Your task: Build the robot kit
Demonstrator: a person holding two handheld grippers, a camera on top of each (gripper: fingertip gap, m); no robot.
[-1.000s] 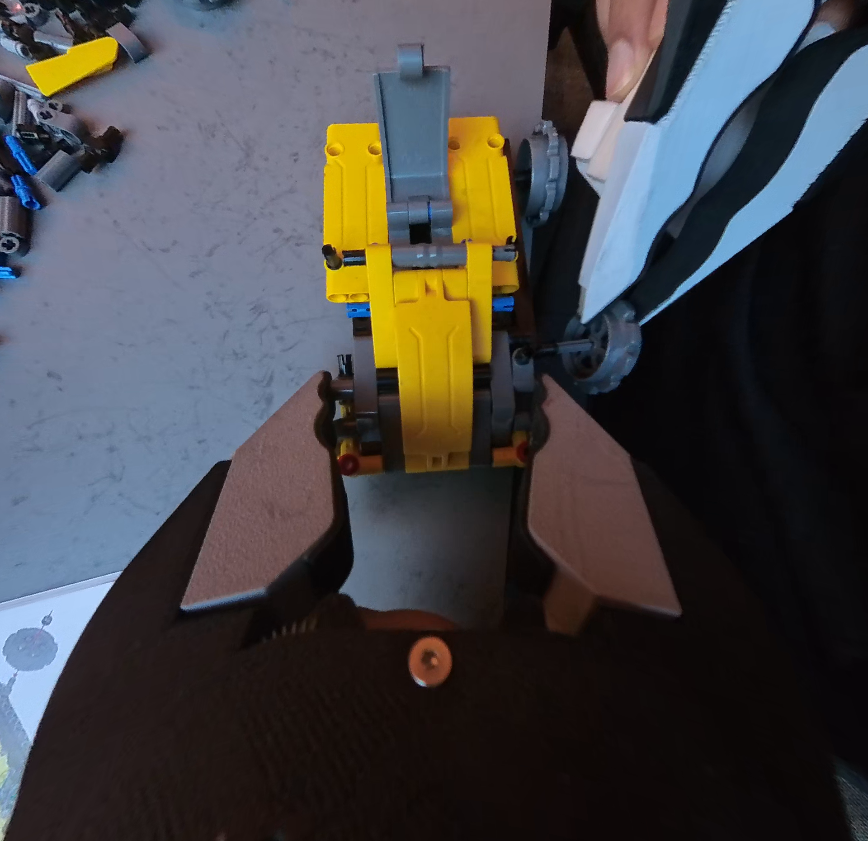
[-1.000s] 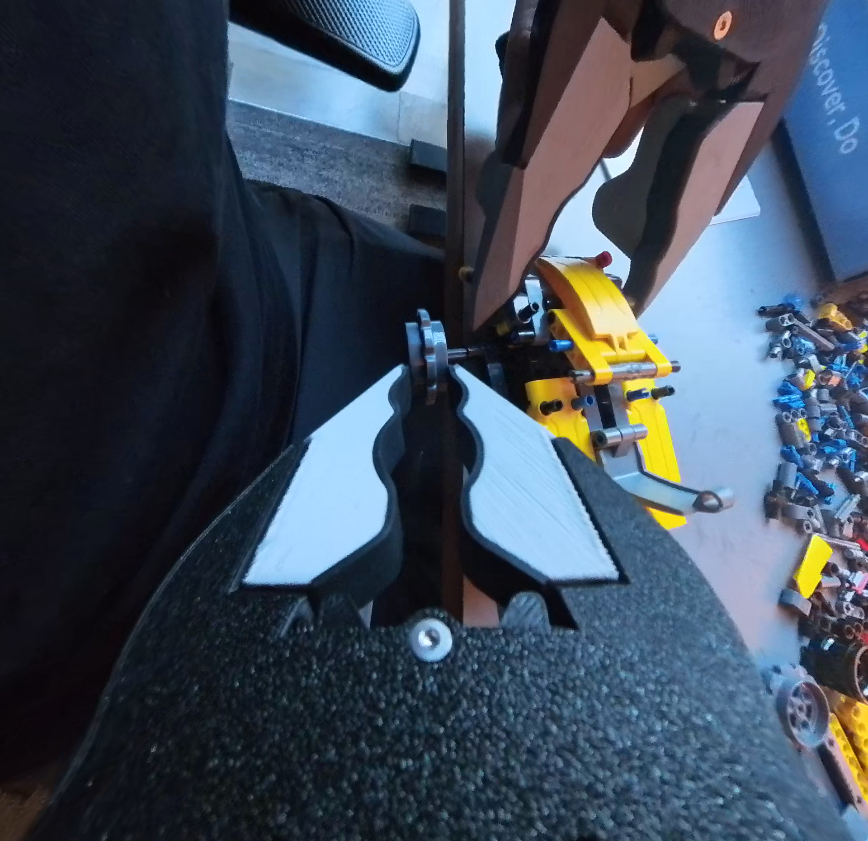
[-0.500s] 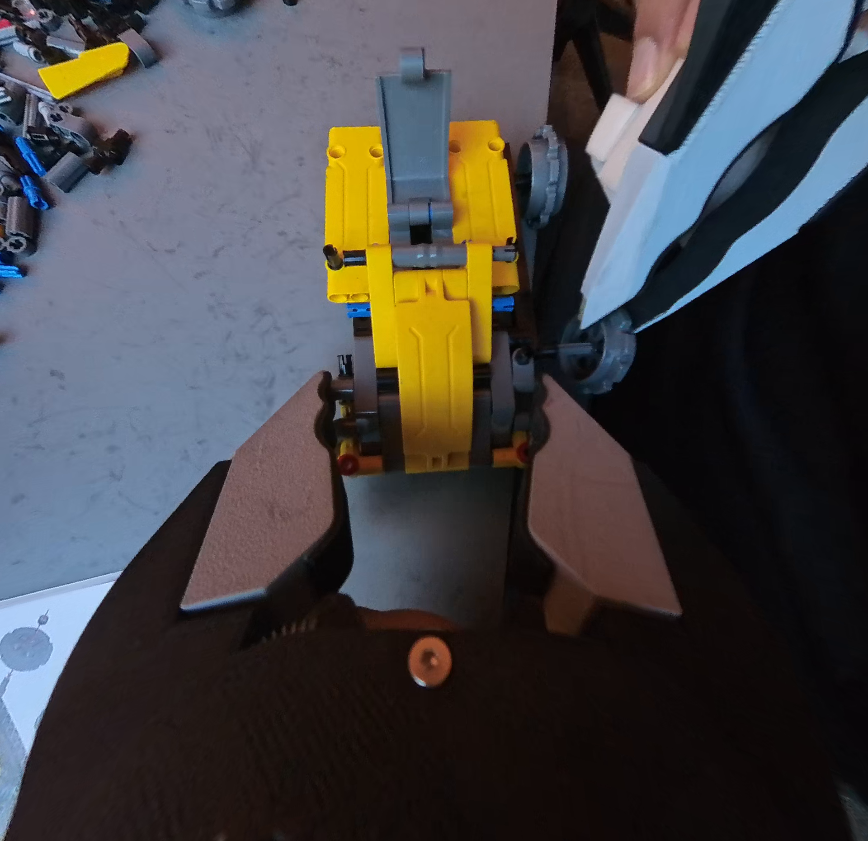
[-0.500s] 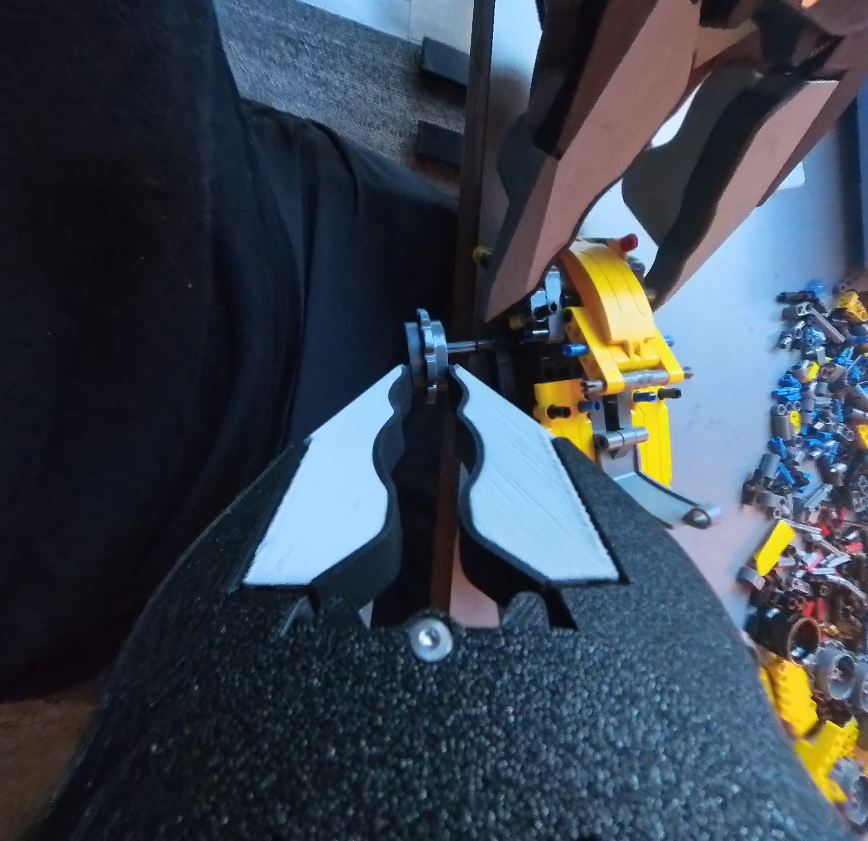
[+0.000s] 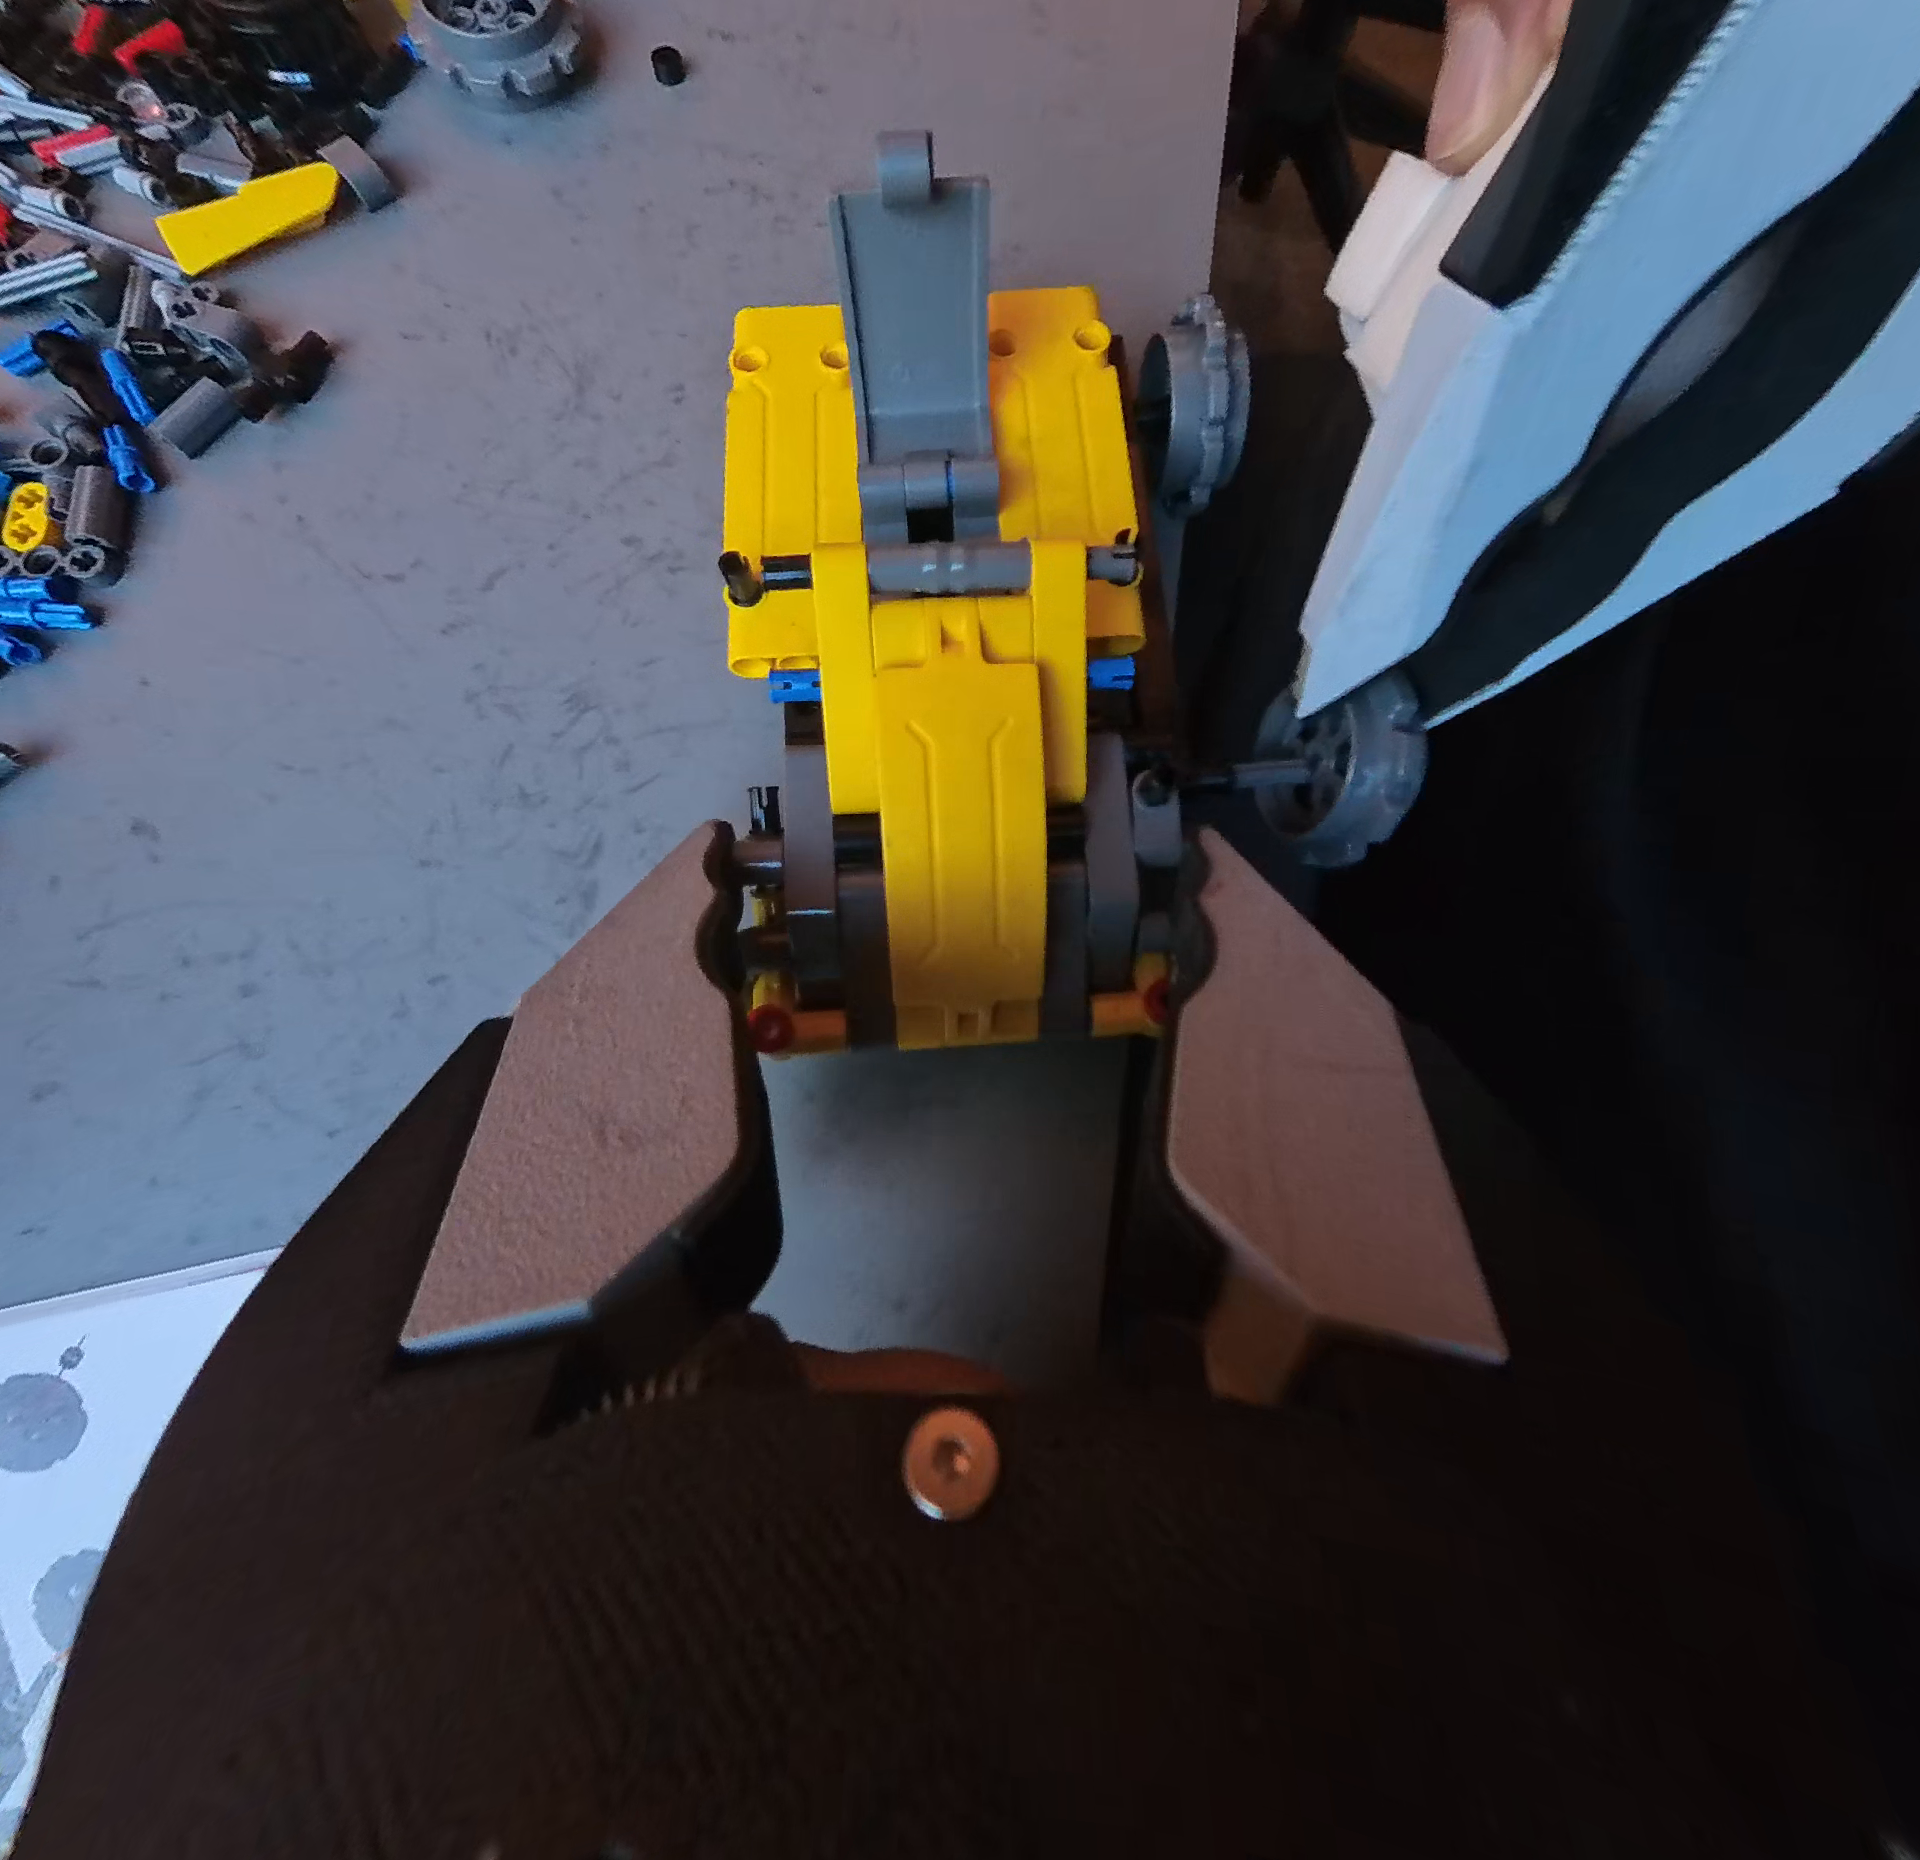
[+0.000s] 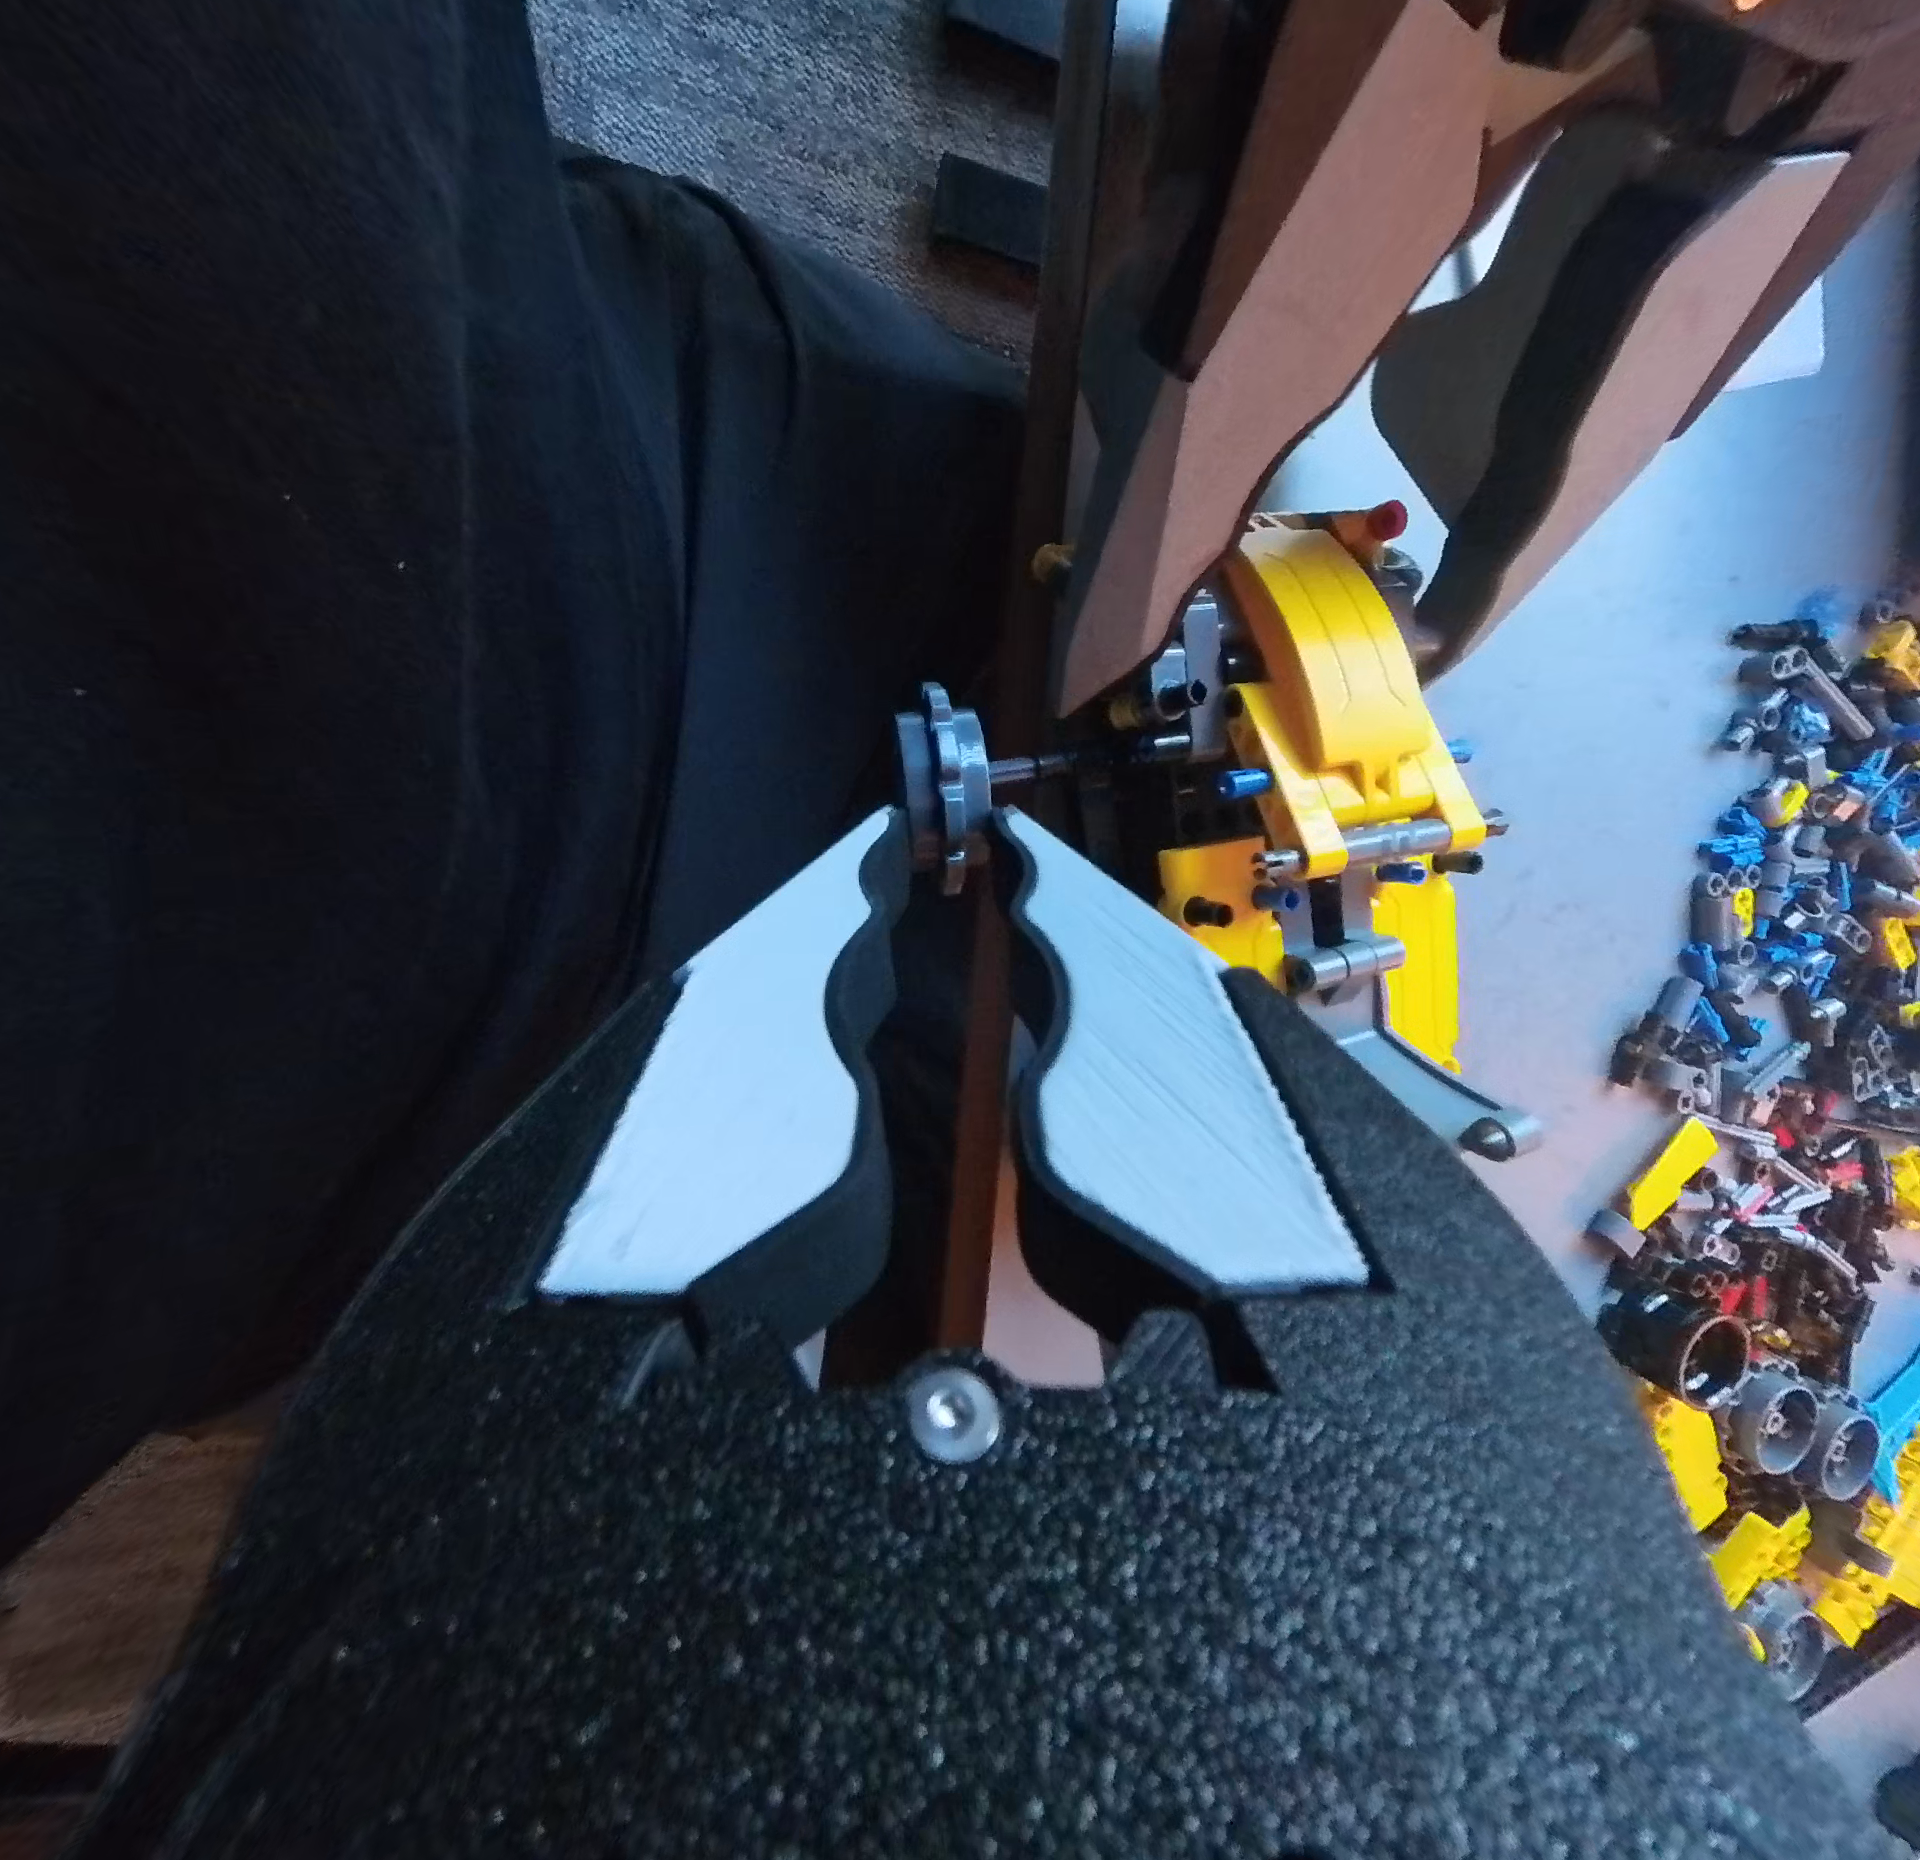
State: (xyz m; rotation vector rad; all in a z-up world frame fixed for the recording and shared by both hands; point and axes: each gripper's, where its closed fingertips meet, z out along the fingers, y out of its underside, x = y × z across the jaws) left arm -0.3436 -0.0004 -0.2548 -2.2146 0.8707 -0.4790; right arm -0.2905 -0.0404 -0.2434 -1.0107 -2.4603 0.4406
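Loose bricks [image 5: 114, 376] are scattered on the grey table [image 5: 416, 771] at far left. The yellow model [image 5: 935, 667] is clamped by the left gripper [image 5: 956, 906] at the table edge. Only in the right wrist view is the right gripper [image 6: 951, 834] seen pinching the grey wheel [image 6: 940, 766] on its axle.

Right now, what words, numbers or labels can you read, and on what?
No text can be read in either view.
White sheet: grey printed figures only, no words legible.
Yellow model, grey wheel, loose parts: any markings too small to tell.
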